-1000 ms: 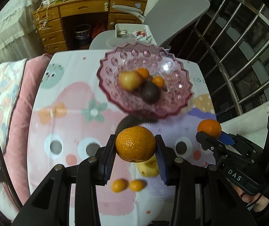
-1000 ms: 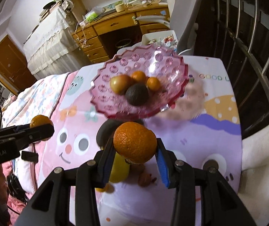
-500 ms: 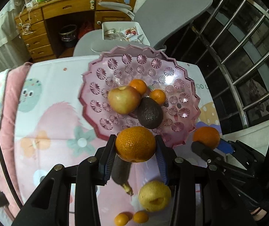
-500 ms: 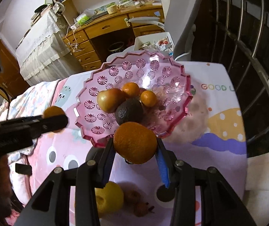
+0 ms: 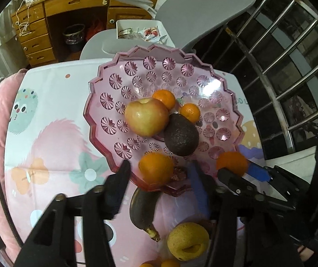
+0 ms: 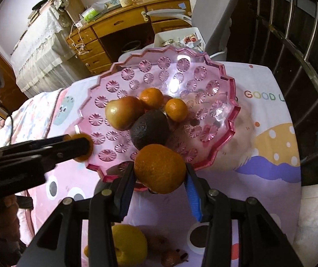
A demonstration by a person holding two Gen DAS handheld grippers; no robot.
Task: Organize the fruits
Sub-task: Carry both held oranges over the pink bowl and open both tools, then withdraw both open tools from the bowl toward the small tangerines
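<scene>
A pink glass bowl (image 5: 105, 102) (image 6: 216, 73) holds an apple (image 5: 146, 116), an avocado (image 5: 181, 134) and two small oranges (image 5: 164, 98). My left gripper (image 5: 159, 171) is open over the bowl's near edge; an orange (image 5: 155, 170) sits loose between its spread fingers on the bowl. My right gripper (image 6: 160, 170) is shut on a second orange (image 6: 160, 169) at the bowl's near rim; it also shows in the left wrist view (image 5: 232, 163).
A dark banana (image 5: 143, 209), a yellow pear (image 5: 188, 241) (image 6: 129, 244) and small oranges (image 5: 170, 262) lie on the cartoon-print tablecloth (image 5: 47, 133) in front of the bowl. A grey chair (image 5: 203, 4), a wooden desk (image 5: 70, 2) and a metal railing (image 5: 292, 55) stand behind.
My left gripper has opened and let its orange go onto the bowl. Both grippers have moved forward over the bowl's near edge. The right one still holds its orange.
</scene>
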